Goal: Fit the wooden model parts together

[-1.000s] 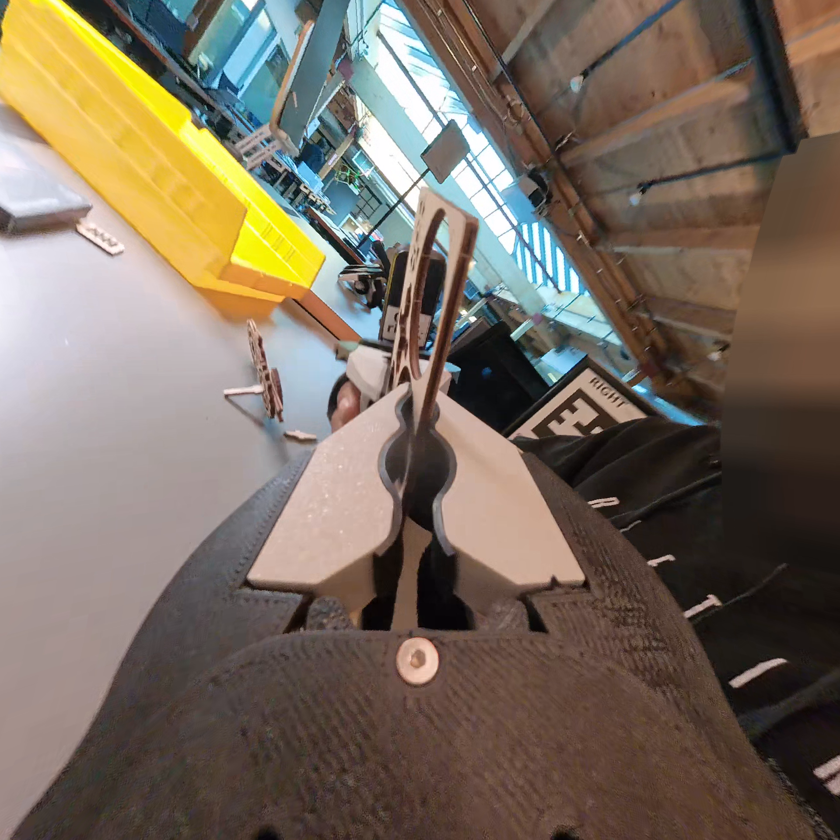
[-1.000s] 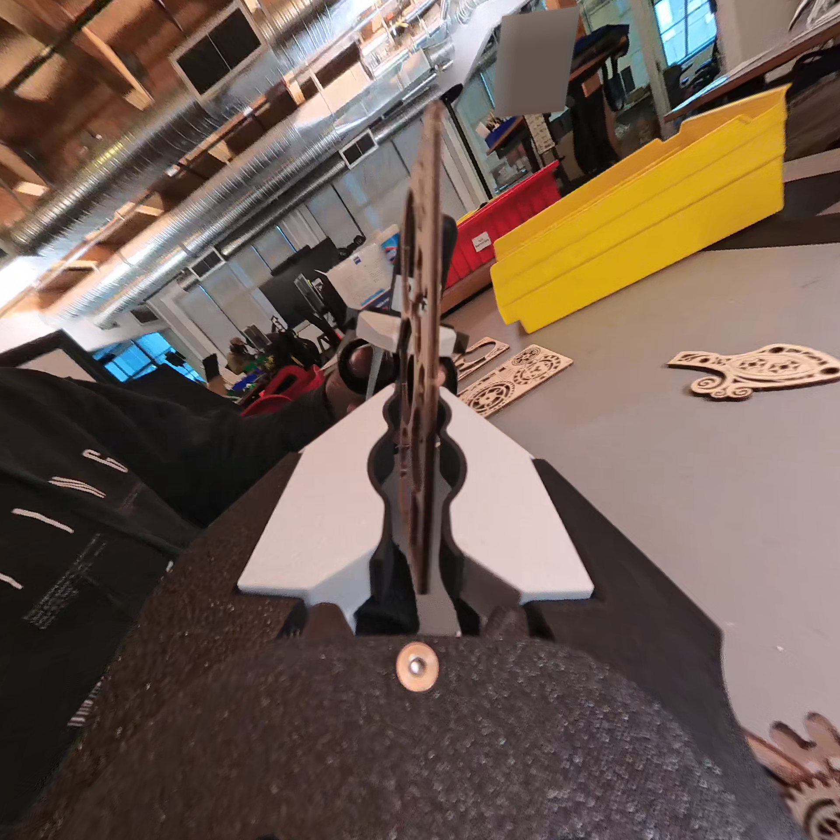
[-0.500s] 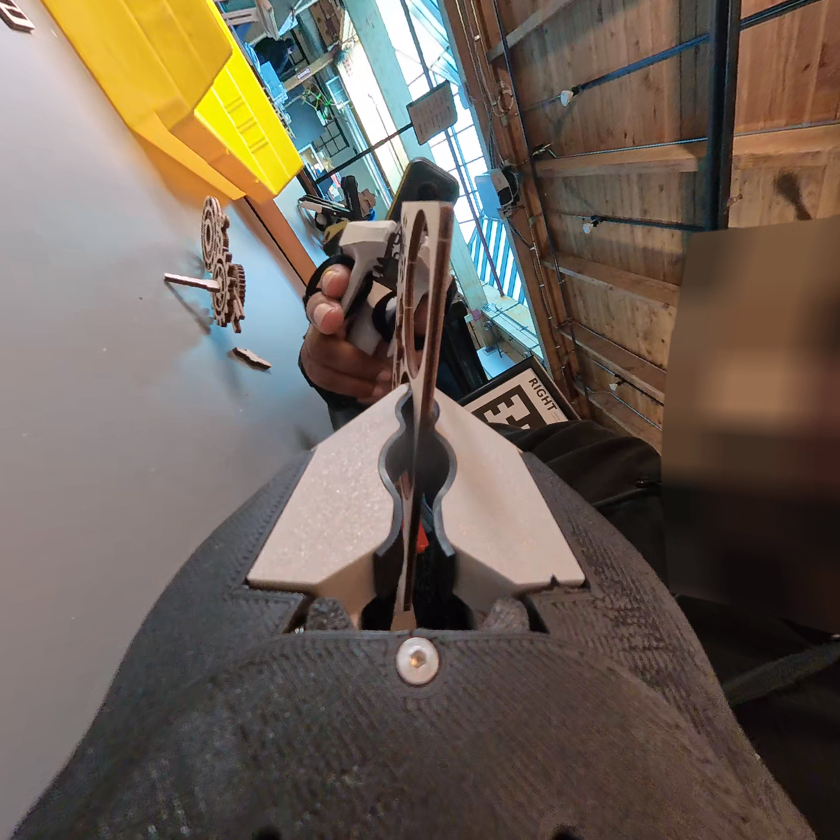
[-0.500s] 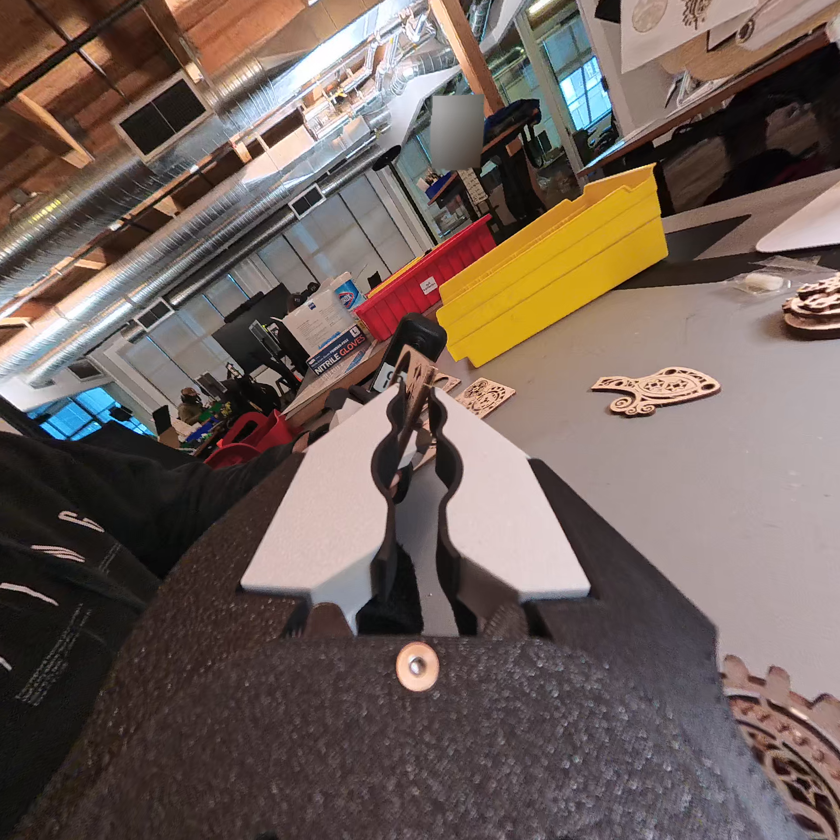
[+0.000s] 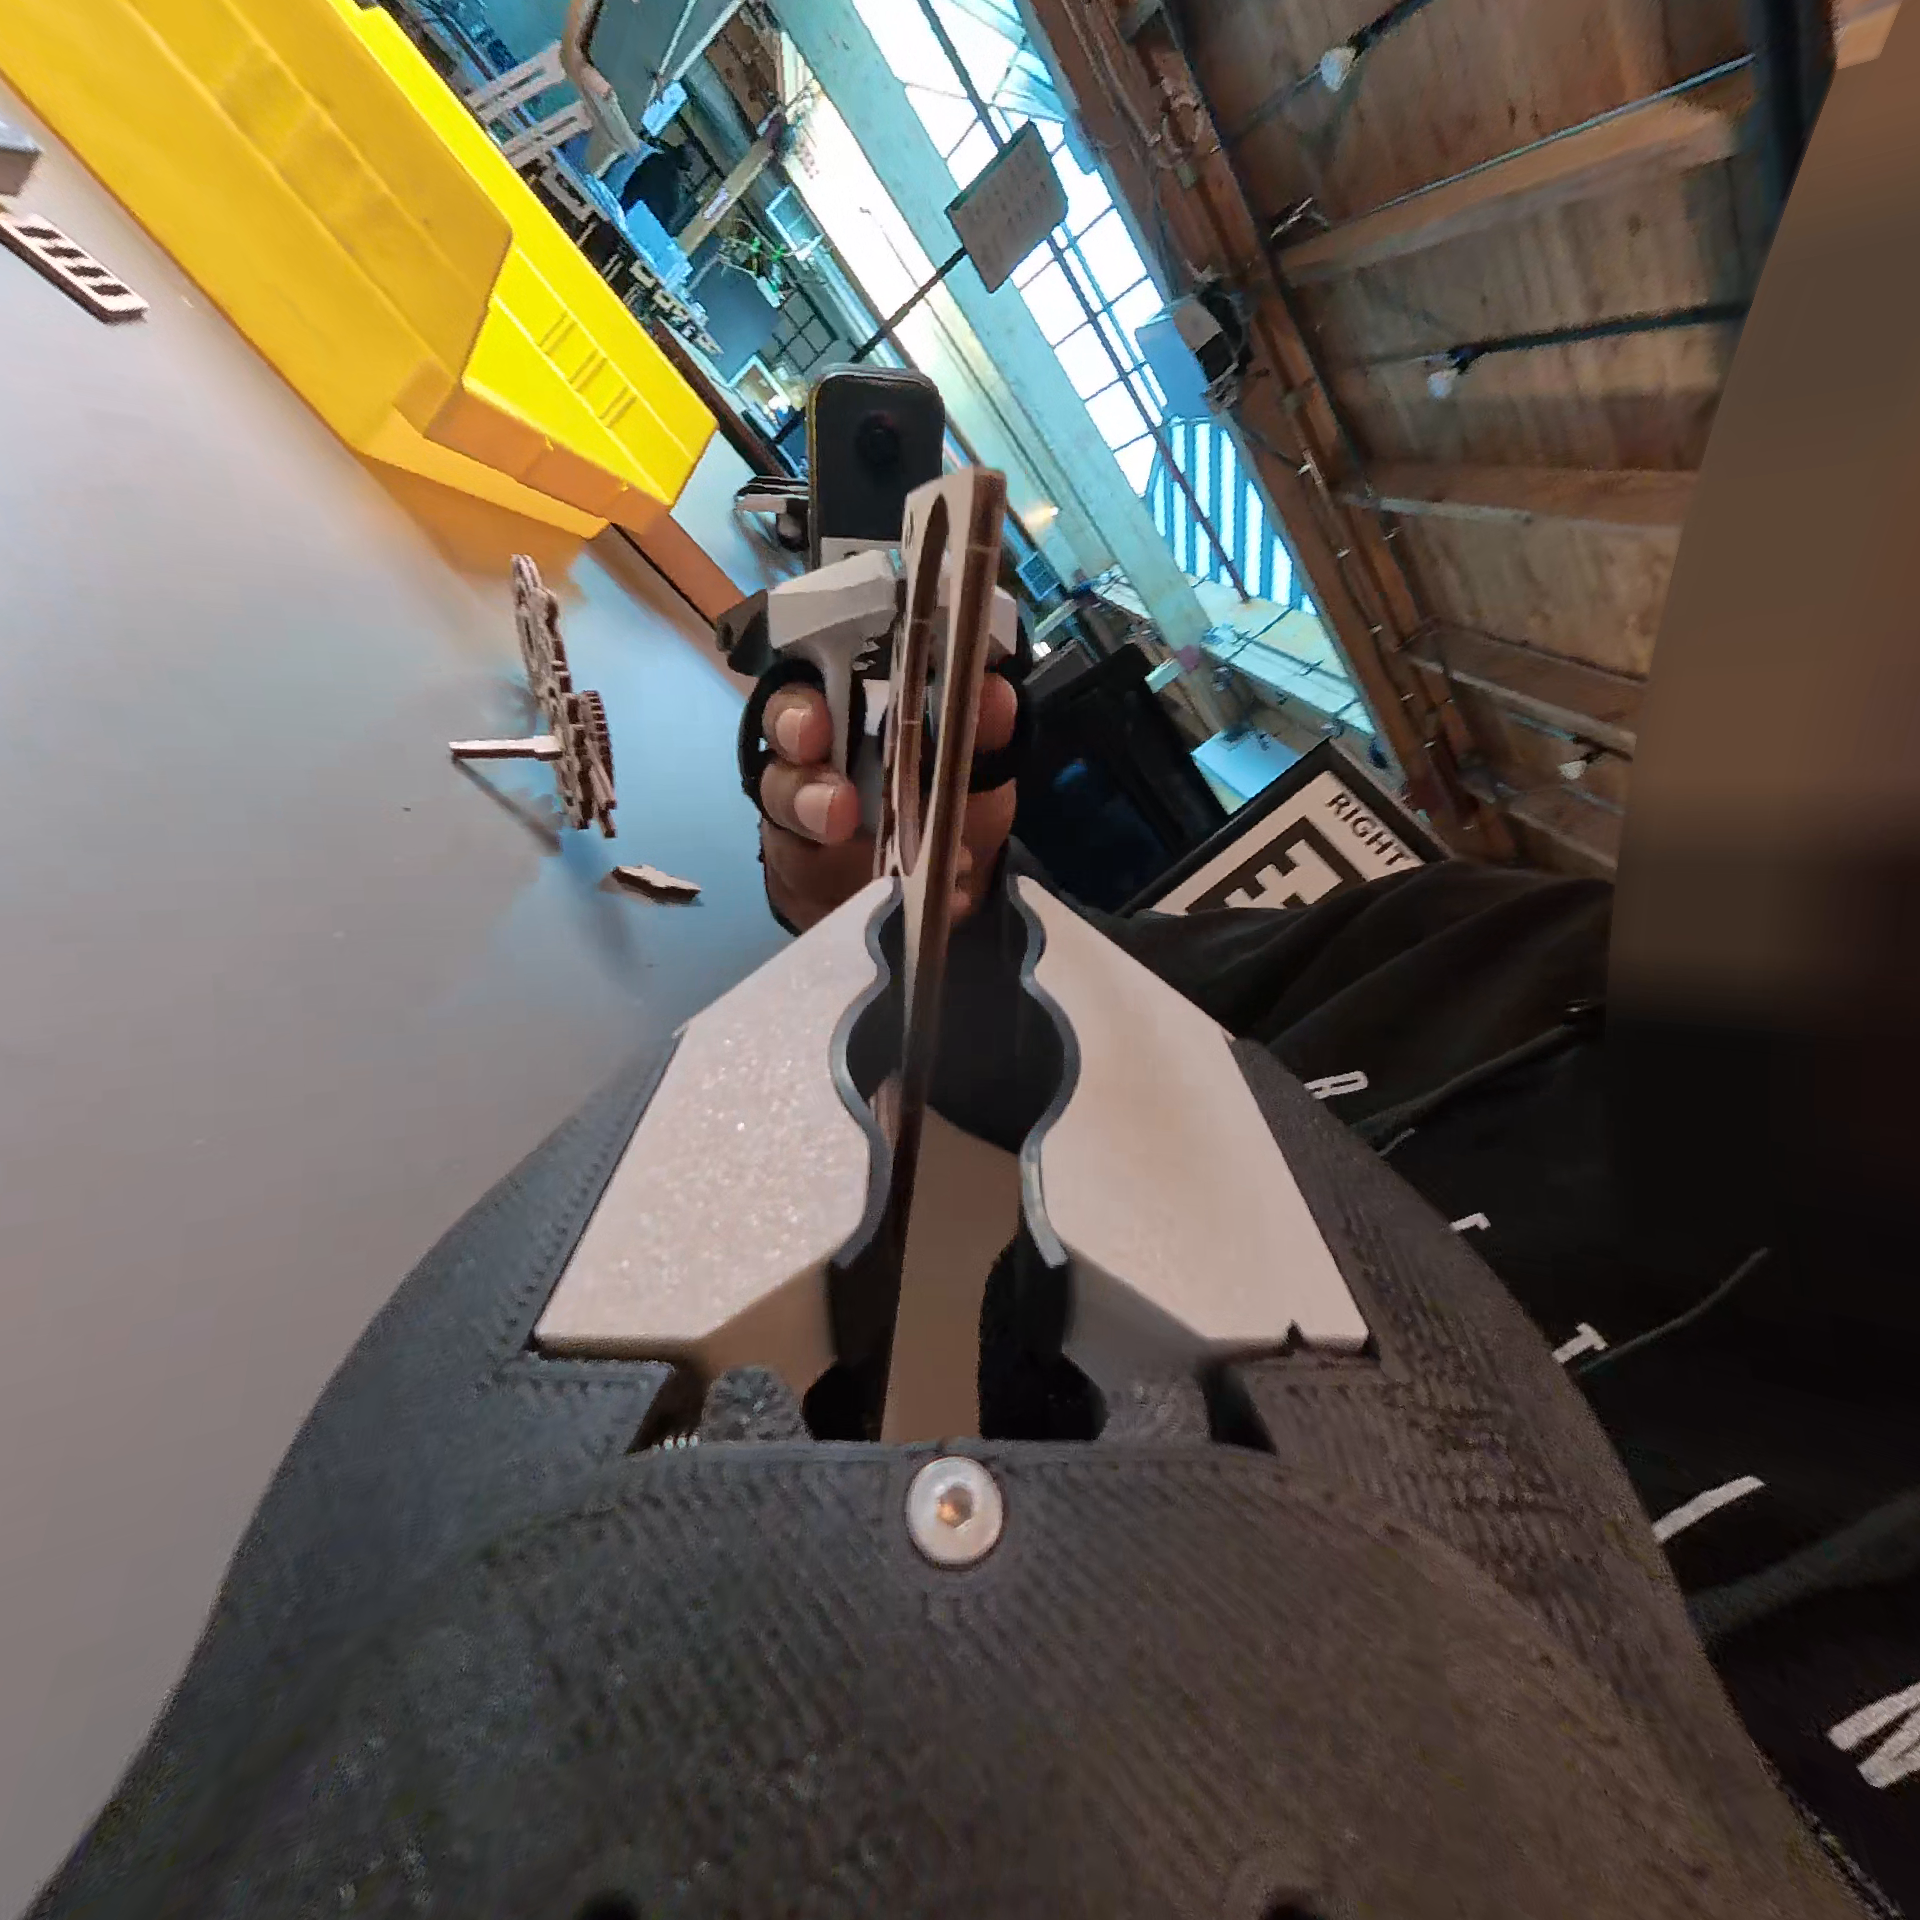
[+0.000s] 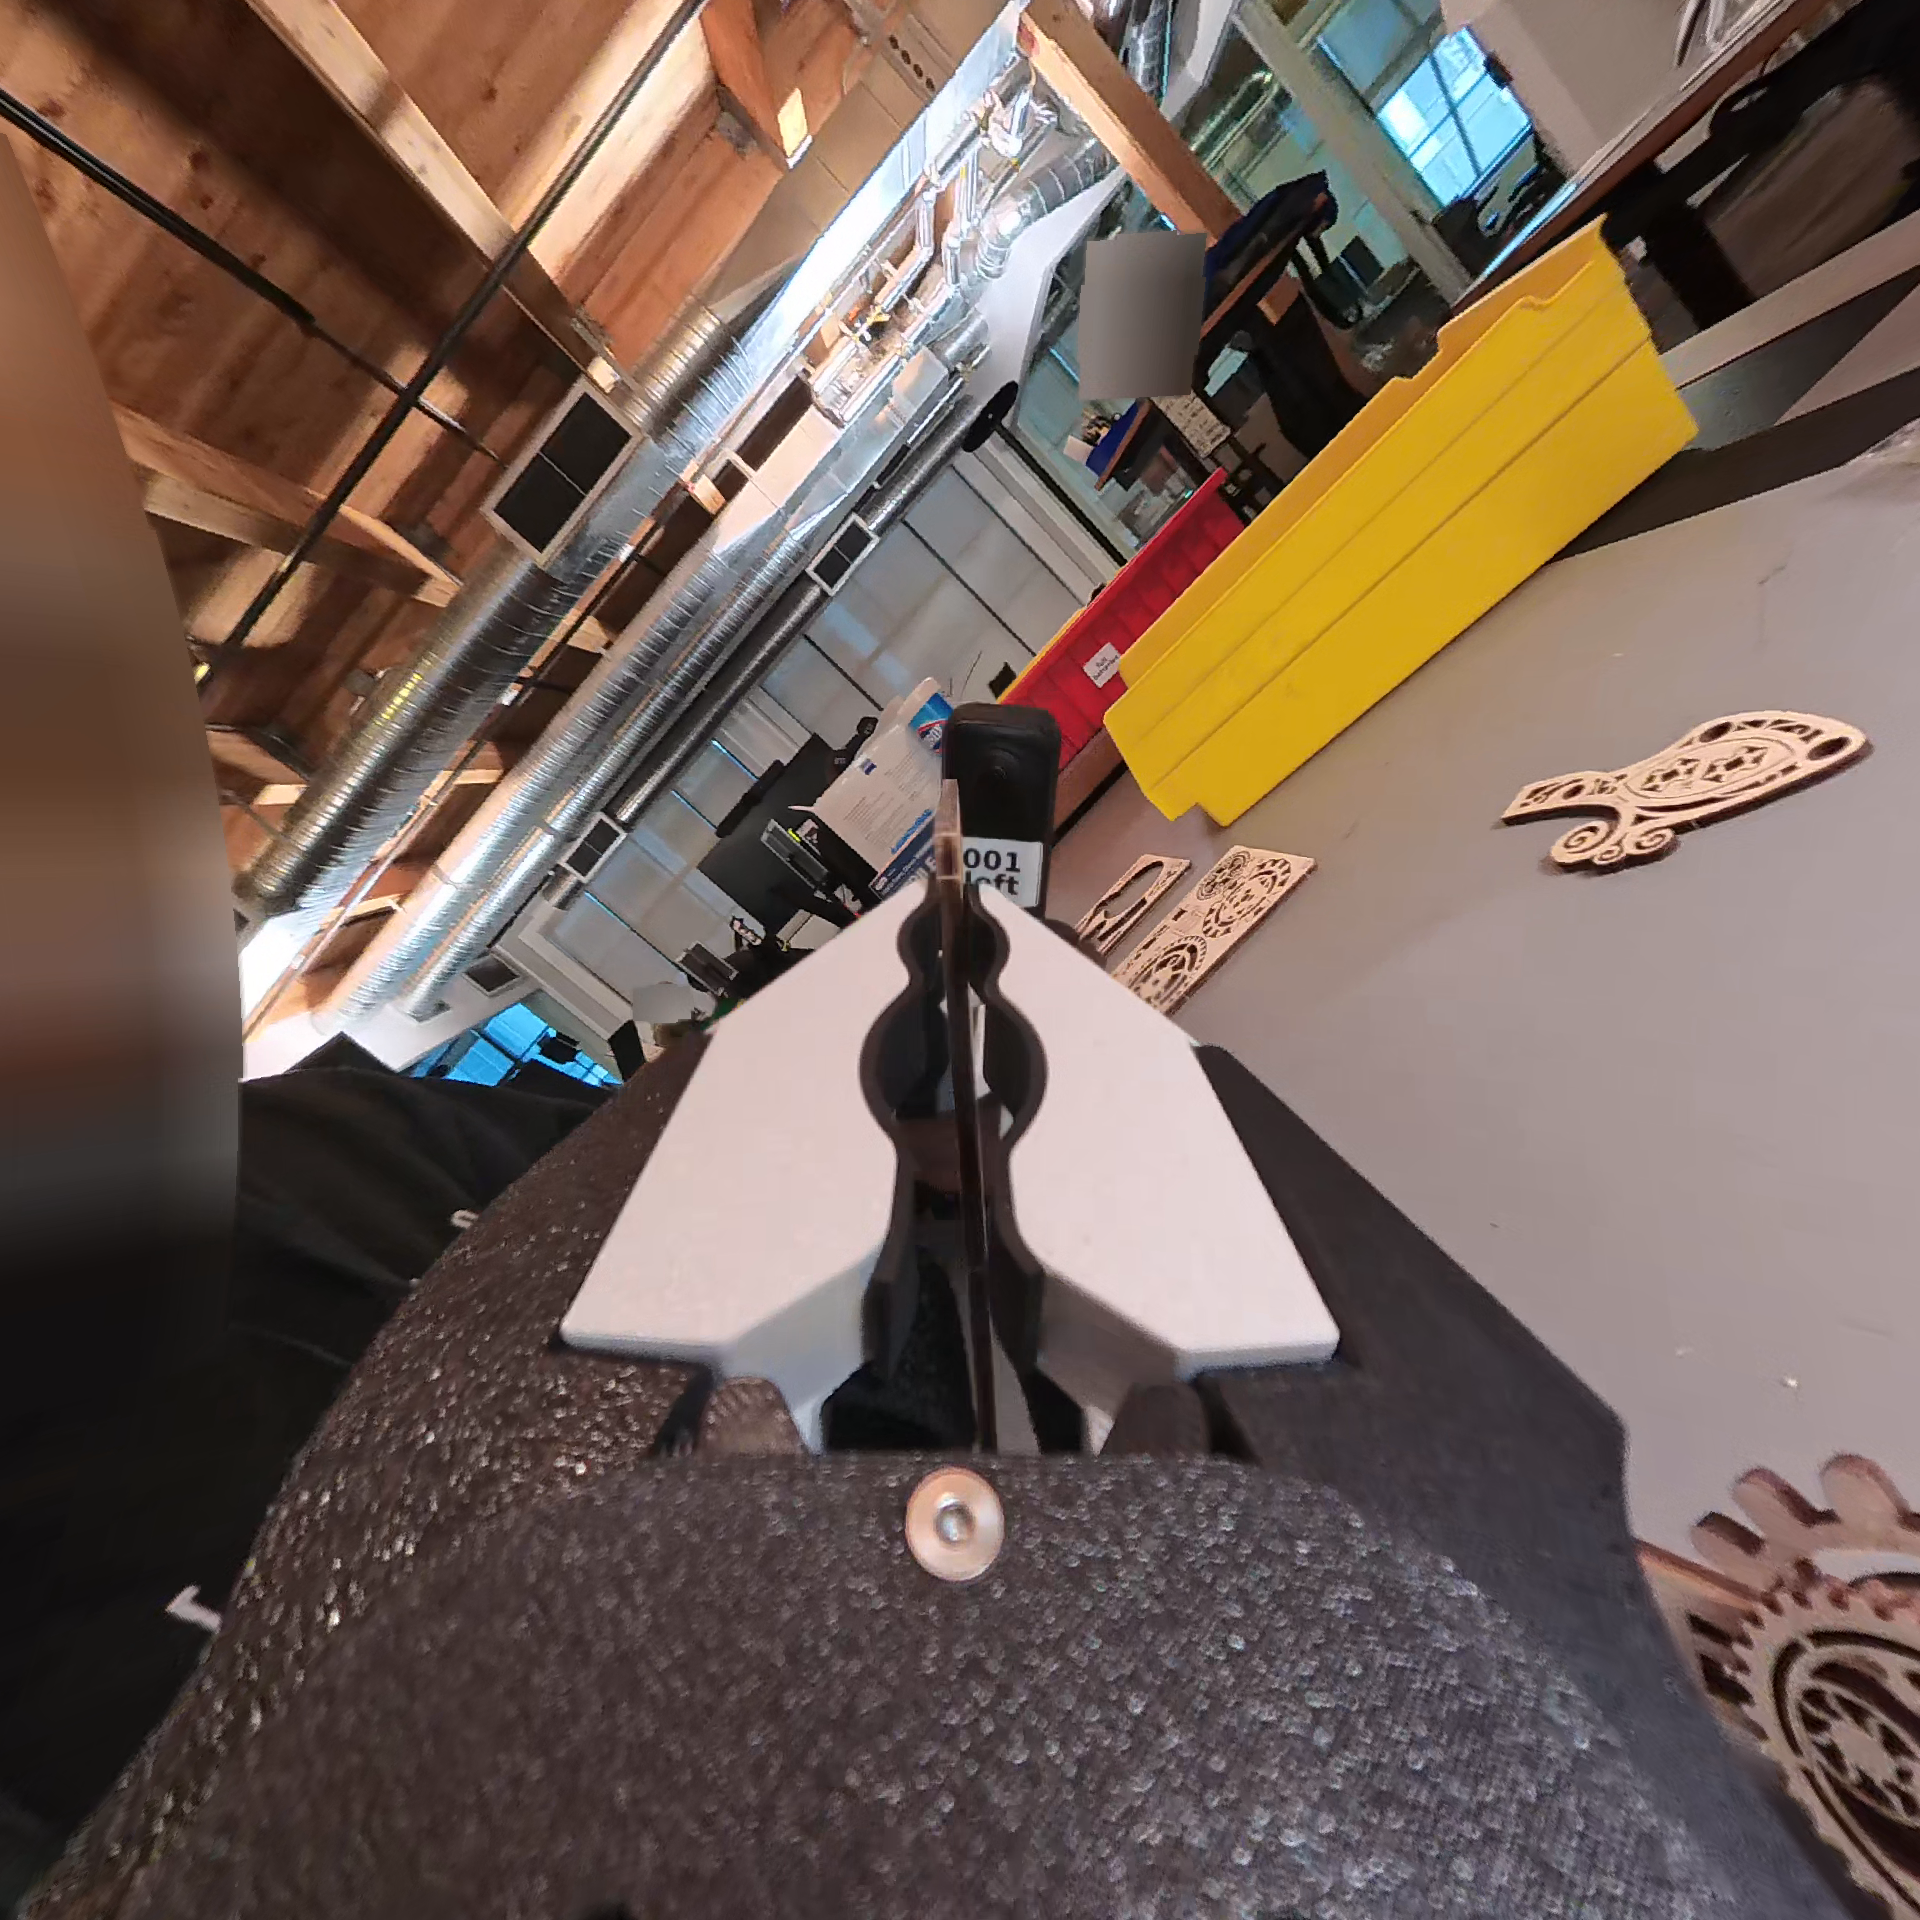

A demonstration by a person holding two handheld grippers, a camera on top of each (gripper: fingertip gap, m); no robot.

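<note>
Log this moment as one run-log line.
left gripper: open around thin wooden part | right gripper: jaws apart, thin wooden part edge-on between | table: loose wooden pieces, yellow bin

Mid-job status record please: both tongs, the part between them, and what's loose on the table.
left tongs: jaws apart; wooden plate lies against one finger, gap on the other side
right tongs: jaws apart; plate's thin edge runs between them, gaps on both sides
grip: neither visibly clamps
table: standing gear assembly, ornate flat part, yellow bin
</note>
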